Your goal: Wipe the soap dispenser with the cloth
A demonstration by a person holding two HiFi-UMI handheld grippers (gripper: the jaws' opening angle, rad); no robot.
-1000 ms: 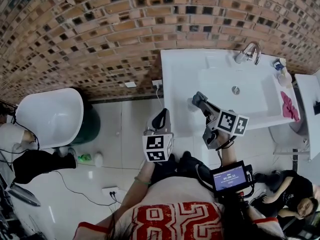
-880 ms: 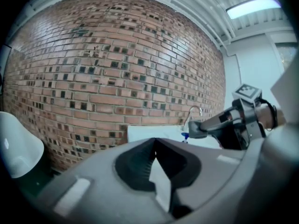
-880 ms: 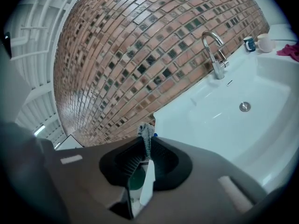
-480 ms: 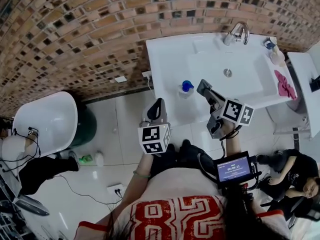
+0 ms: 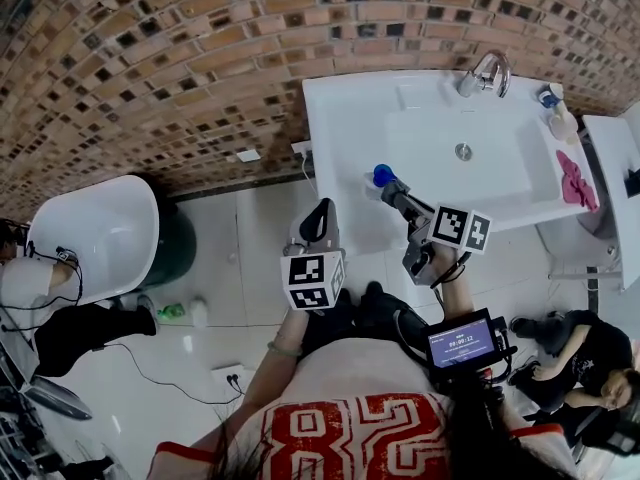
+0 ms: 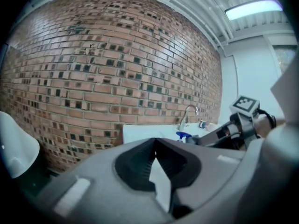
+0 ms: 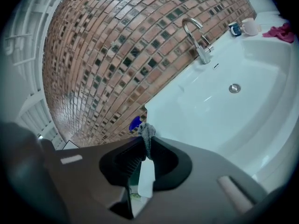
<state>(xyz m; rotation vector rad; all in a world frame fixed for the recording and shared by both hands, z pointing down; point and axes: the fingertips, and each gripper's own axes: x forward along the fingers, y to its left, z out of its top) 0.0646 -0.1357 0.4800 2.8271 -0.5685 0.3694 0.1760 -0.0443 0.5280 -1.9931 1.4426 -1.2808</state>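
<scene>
White tub (image 5: 100, 230) is standing at the far left on the tiled floor. Left gripper (image 6: 156, 146) is hovering in front of the sink (image 5: 340, 128), its jaws pressed together with nothing between them. Soap dispenser (image 5: 381, 176) is standing on the sink's front left corner. Right gripper (image 7: 145, 146) is reaching to it, its jaws clamping a grey cloth (image 7: 147, 133) just beside the blue pump. A pink rag (image 5: 575, 180) is lying at the right edge.

White sink counter (image 5: 340, 118) carries a blue-topped soap dispenser (image 5: 381, 176), pink rag (image 5: 574, 181) and cup (image 5: 563, 126).
</scene>
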